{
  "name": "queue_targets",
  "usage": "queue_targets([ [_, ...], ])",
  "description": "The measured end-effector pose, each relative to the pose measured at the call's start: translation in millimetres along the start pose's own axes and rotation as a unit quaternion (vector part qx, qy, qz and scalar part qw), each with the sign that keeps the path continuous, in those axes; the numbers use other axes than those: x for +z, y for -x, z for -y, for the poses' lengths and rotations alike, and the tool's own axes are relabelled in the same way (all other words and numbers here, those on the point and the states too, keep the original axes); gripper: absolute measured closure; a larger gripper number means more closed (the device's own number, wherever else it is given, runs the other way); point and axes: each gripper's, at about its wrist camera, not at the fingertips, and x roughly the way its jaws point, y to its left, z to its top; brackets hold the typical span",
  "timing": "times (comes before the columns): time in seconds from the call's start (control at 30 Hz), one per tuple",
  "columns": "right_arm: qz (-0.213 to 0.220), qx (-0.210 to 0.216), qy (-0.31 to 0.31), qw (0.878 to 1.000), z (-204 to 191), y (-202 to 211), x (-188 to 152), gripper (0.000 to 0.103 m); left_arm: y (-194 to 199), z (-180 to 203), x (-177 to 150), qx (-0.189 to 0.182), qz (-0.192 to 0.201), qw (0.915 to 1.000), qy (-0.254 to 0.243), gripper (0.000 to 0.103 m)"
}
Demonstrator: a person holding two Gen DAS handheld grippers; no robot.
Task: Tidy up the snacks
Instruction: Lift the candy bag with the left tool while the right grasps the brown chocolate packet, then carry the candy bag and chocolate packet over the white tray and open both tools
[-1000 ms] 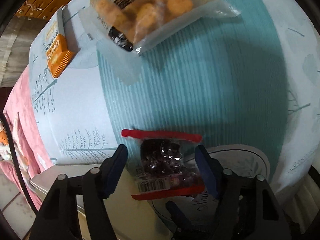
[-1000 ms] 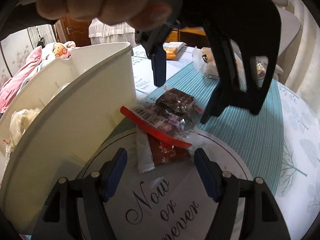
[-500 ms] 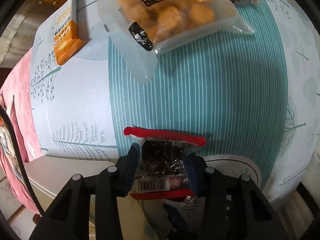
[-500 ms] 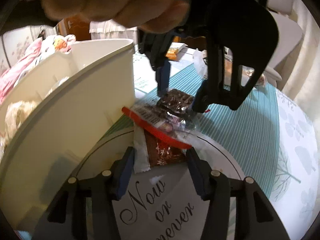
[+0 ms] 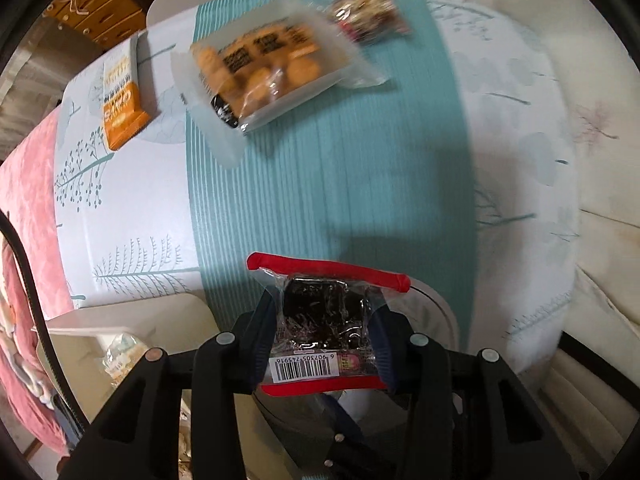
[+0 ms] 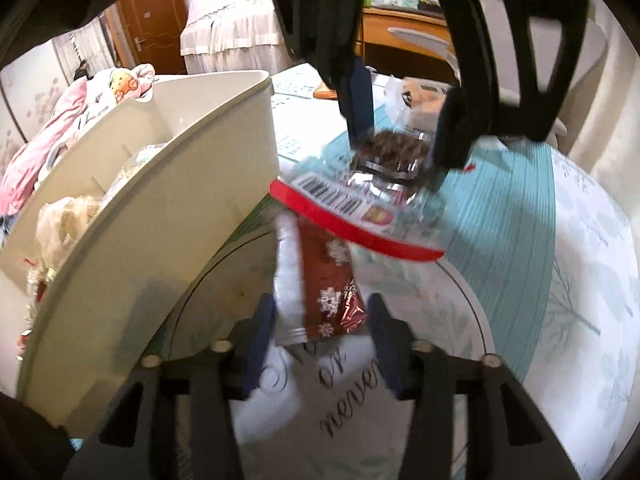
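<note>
A broad teal striped tablecloth [image 5: 340,184] band lies bare across mid-frame in the left wrist view. The biscuit bag [image 5: 272,68], orange packet [image 5: 122,100] and nut pack [image 5: 370,14] crowd the upper frame; the white organizer wall [image 6: 160,216] blocks the left of the right wrist view.

Table [image 5: 132,200] under a white leaf-print cloth with a teal striped band down its middle.
On the cloth lie an orange snack bar [image 5: 120,108], a clear bag of golden biscuits [image 5: 272,68] and a small dark-and-red packet [image 5: 368,12]; nearer stand a white divided bin [image 6: 168,208] and a round lettered mat [image 6: 460,320] bearing a red snowflake packet [image 6: 328,280].
</note>
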Motion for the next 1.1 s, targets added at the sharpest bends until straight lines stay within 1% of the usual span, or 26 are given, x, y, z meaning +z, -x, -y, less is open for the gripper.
queue_targets([
  [0.07,-0.005,0.0,-0.018,1.0,5,8,-4,0.073,15,4,-10,-0.006,0.012,0.9999,-0.004,0.061],
  [0.1,-0.009,-0.001,-0.026,1.0,7,12,-5,0.084,21,4,-16,-0.01,0.017,0.9998,-0.005,0.061],
  [0.17,-0.016,-0.008,-0.038,0.999,9,16,-6,0.086,35,4,-27,-0.017,0.029,0.9994,-0.007,0.061],
  [0.2,-0.018,-0.008,-0.044,0.999,10,19,-7,0.089,43,3,-31,-0.021,0.035,0.9991,-0.007,0.061],
  [0.23,-0.019,-0.007,-0.051,0.998,11,23,-8,0.095,52,3,-35,-0.025,0.041,0.9988,-0.007,0.061],
  [0.27,-0.019,-0.006,-0.061,0.998,11,27,-8,0.099,63,4,-42,-0.028,0.049,0.9984,-0.007,0.061],
  [0.4,-0.024,0.0,-0.094,0.995,10,38,-10,0.099,84,-6,-65,-0.043,0.076,0.9962,-0.001,0.061],
  [0.43,-0.024,0.0,-0.103,0.994,12,44,-15,0.1,91,-12,-76,-0.048,0.085,0.9952,0.004,0.061],
  [0.47,-0.023,-0.002,-0.107,0.994,11,47,-16,0.1,93,-16,-78,-0.052,0.089,0.9946,0.005,0.061],
  [0.7,-0.019,-0.002,-0.168,0.986,5,72,-20,0.1,108,-58,-133,-0.08,0.124,0.9887,0.025,0.061],
  [0.83,-0.015,-0.017,-0.196,0.98,-5,88,-19,0.1,112,-86,-166,-0.104,0.136,0.9847,0.035,0.061],
  [0.97,0.003,-0.033,-0.239,0.97,-19,112,-20,0.1,114,-110,-195,-0.119,0.152,0.9809,0.026,0.061],
  [1.1,0.017,-0.053,-0.252,0.966,-36,129,-17,0.1,114,-140,-223,-0.138,0.162,0.9766,0.029,0.061],
])
